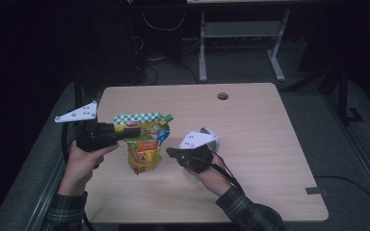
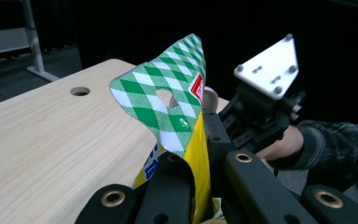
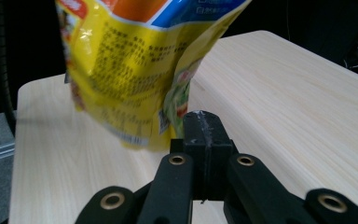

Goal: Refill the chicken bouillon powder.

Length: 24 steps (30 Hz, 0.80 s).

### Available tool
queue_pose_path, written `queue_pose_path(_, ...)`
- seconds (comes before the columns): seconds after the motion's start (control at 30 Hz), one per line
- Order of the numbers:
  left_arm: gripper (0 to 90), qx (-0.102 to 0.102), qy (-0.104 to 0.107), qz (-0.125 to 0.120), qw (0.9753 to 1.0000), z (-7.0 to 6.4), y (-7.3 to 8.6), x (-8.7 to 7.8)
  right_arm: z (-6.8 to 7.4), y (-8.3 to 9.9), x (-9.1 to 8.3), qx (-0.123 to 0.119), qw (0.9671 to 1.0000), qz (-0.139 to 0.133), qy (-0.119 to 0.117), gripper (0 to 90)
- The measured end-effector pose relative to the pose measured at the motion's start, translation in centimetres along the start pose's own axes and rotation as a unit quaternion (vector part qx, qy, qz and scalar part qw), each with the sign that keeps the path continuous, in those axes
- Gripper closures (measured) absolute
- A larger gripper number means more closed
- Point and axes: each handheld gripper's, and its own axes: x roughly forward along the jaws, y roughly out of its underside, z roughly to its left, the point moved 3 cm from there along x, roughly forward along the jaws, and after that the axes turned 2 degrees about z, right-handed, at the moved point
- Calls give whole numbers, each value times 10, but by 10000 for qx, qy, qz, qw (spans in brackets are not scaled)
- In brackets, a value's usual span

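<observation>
High view. Wooden table [image 1: 250, 144], pale, with a round cable hole [image 1: 222, 96] near its far edge. Pouch [image 1: 143, 142]: yellow body, green-and-white checked top band, green spout cap at the upper right corner, small red label on the band with writing too small to read. It hangs upright over the left part of the table, lifted by its top. Left gripper [image 1: 134, 131]: black, in the person's left hand [image 1: 84, 161], jaws pointing right and closed on the pouch just under the checked band. Right gripper [image 1: 168, 152]: black, in the right hand [image 1: 212, 174], its tip just beside the pouch's lower right edge; whether it touches cannot be told from here. A clear round cup or lid [image 1: 211, 137] sits partly hidden behind the right gripper.

Left gripper view. Both jaws pinch the yellow pouch [image 2: 177, 98] between them, near its top. The checked band rises above them, with a punched hanging hole and a red label with white characters, unreadable. The other gripper [image 2: 261, 116] and a plaid sleeve [image 2: 340, 144] lie beyond.

Right gripper view. Jaws pressed fully together, nothing between them. The pouch [image 3: 130, 70] hangs just ahead and above, its bottom clear of the table [image 3: 284, 102]. Dense small print, a barcode strip and an orange-and-blue panel; none readable.
</observation>
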Motion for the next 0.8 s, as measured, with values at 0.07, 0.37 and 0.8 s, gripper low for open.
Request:
queue_pose_path(0.07, 900, 19, 37, -13, 10000, -2, -2, 0, 1, -2, 5, -23, 10000, 7, 14, 899)
queue_pose_path(0.37, 900, 72, 92, 5, 9999, -7, -4, 3, 7, -6, 22, -39, 10000, 41, 39, 899)
queue_pose_path(0.8, 900, 89, 112, 56, 9999, -6, -10, 8, 18, -2, 28, -48, 9995, -109, 295, 899)
